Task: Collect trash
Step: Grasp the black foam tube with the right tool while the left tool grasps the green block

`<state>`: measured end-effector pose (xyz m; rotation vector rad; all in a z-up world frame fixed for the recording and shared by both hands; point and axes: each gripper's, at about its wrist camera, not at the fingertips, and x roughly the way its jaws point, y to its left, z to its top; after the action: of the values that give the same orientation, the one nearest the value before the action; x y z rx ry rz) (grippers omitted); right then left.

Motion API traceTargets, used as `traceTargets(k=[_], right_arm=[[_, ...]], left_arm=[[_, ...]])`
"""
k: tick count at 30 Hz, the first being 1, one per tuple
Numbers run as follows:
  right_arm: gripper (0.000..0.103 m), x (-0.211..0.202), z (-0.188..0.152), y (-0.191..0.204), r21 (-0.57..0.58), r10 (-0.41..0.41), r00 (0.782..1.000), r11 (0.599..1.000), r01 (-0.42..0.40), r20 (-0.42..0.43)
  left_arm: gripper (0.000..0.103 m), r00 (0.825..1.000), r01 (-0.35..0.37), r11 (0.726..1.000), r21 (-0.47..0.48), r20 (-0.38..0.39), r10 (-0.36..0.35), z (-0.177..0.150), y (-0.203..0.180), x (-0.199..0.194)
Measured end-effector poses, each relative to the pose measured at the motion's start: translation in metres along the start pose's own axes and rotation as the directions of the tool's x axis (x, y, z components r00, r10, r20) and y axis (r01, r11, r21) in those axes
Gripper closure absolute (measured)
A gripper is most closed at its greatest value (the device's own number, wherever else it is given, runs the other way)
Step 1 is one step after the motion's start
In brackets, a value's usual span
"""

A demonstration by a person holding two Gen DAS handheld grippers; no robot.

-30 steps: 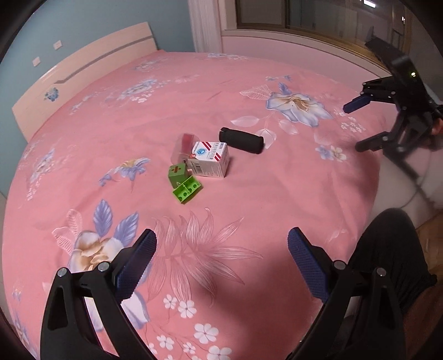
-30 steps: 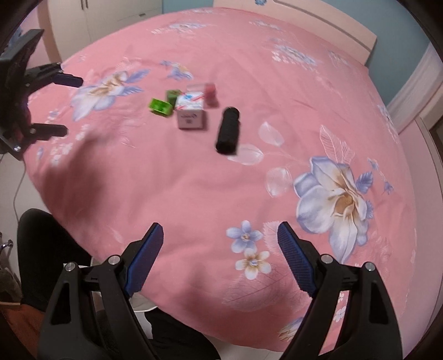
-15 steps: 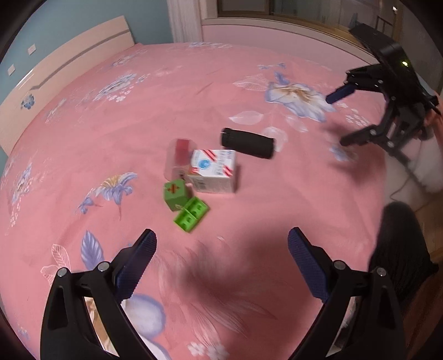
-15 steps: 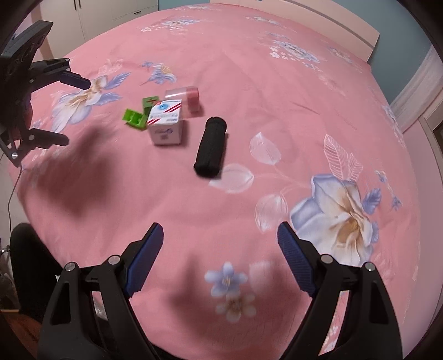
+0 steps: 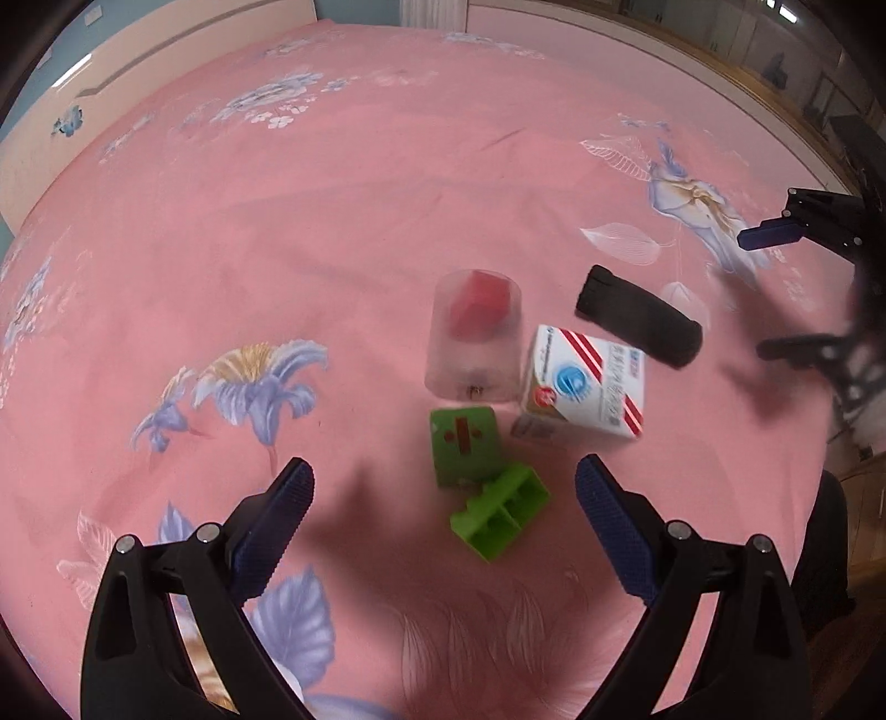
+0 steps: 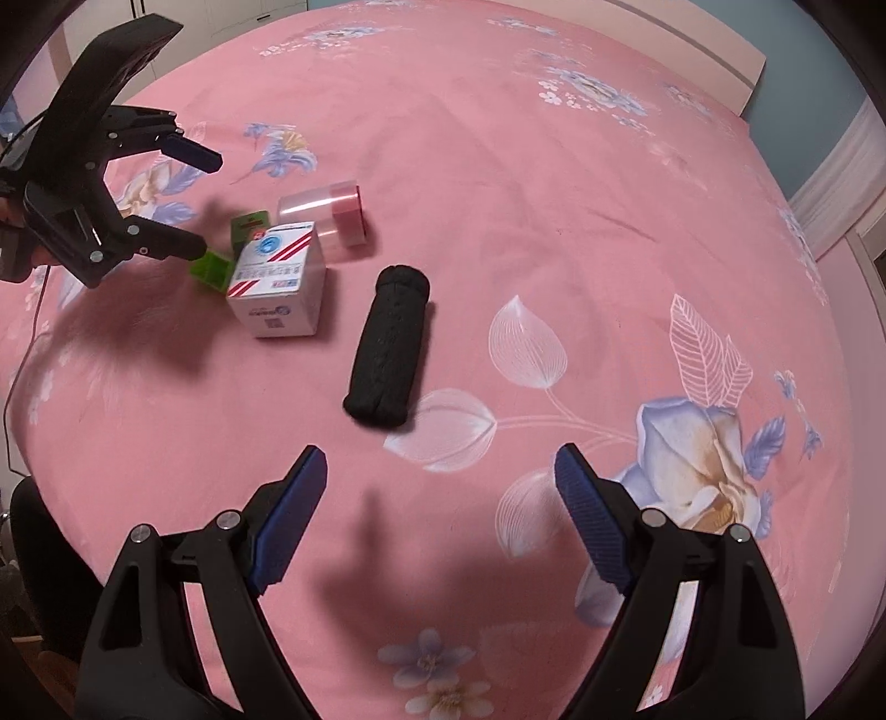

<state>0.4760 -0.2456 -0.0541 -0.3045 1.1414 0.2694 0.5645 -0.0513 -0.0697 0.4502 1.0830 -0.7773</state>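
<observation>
On the pink floral bedspread (image 5: pixel 332 232) lie a white box with red stripes (image 5: pixel 587 382), a clear plastic cup with a red base (image 5: pixel 476 338), a black fabric roll (image 5: pixel 637 315) and two green plastic pieces (image 5: pixel 465 443) (image 5: pixel 501 512). My left gripper (image 5: pixel 443 493) is open and empty, just above the green pieces. My right gripper (image 6: pixel 440 476) is open and empty, just short of the black roll (image 6: pixel 390 343). The box (image 6: pixel 277 288), the cup (image 6: pixel 326 213) and a green piece (image 6: pixel 213 271) lie beyond. Each gripper shows in the other's view, the left (image 6: pixel 191 199) and the right (image 5: pixel 775 288).
A pale headboard (image 5: pixel 111 72) stands at the far side of the bed. A window sill (image 5: pixel 720 61) runs along the back right. The bed's edge and the person's dark trouser leg (image 5: pixel 825 554) are at the right. A white wardrobe (image 6: pixel 221 16) stands behind.
Both grippers have moved in over the bed toward the cluster of objects, which now look much closer. Both stay open. The objects have not moved.
</observation>
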Motion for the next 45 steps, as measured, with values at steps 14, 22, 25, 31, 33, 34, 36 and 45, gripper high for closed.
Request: traceTargets(k=[14, 22, 25, 31, 33, 34, 36, 45], right_arm=[[0.058, 0.034, 0.027, 0.002, -0.009, 0.076, 0.997, 0.997, -0.076, -0.035], [0.07, 0.042, 0.041, 0.005, -0.011, 0.116, 0.992, 0.993, -0.116, -0.049], [0.072, 0.044, 0.048, 0.008, -0.016, 0.122, 0.991, 0.992, -0.123, -0.054], [0.075, 0.054, 0.057, 0.016, -0.026, 0.15, 0.984, 0.988, -0.153, -0.091], [0.075, 0.057, 0.06, 0.016, -0.015, 0.153, 0.983, 0.988, -0.155, -0.101], [0.075, 0.058, 0.061, 0.015, -0.008, 0.157, 0.982, 0.987, -0.159, -0.103], [0.075, 0.061, 0.062, 0.011, 0.011, 0.17, 0.979, 0.985, -0.17, -0.114], [0.069, 0.075, 0.071, 0.016, 0.001, 0.178, 0.972, 0.984, -0.18, -0.154]], left_arm=[[0.034, 0.999, 0.016, 0.997, 0.073, -0.038, -0.013, 0.008, -0.006, 0.026], [0.044, 0.998, 0.014, 0.997, 0.076, -0.06, -0.01, 0.009, -0.007, 0.039], [0.05, 0.997, 0.005, 0.997, 0.083, -0.074, 0.002, 0.009, -0.007, 0.043], [0.057, 0.996, 0.001, 0.997, 0.079, -0.083, 0.006, 0.01, -0.004, 0.049], [0.057, 0.996, 0.001, 0.997, 0.079, -0.086, 0.006, 0.01, -0.003, 0.049], [0.057, 0.996, 0.003, 0.997, 0.078, -0.088, 0.004, 0.01, -0.004, 0.05], [0.057, 0.996, 0.002, 0.997, 0.077, -0.092, 0.005, 0.01, -0.004, 0.05], [0.057, 0.995, -0.003, 0.996, 0.09, -0.098, 0.012, 0.012, -0.006, 0.053]])
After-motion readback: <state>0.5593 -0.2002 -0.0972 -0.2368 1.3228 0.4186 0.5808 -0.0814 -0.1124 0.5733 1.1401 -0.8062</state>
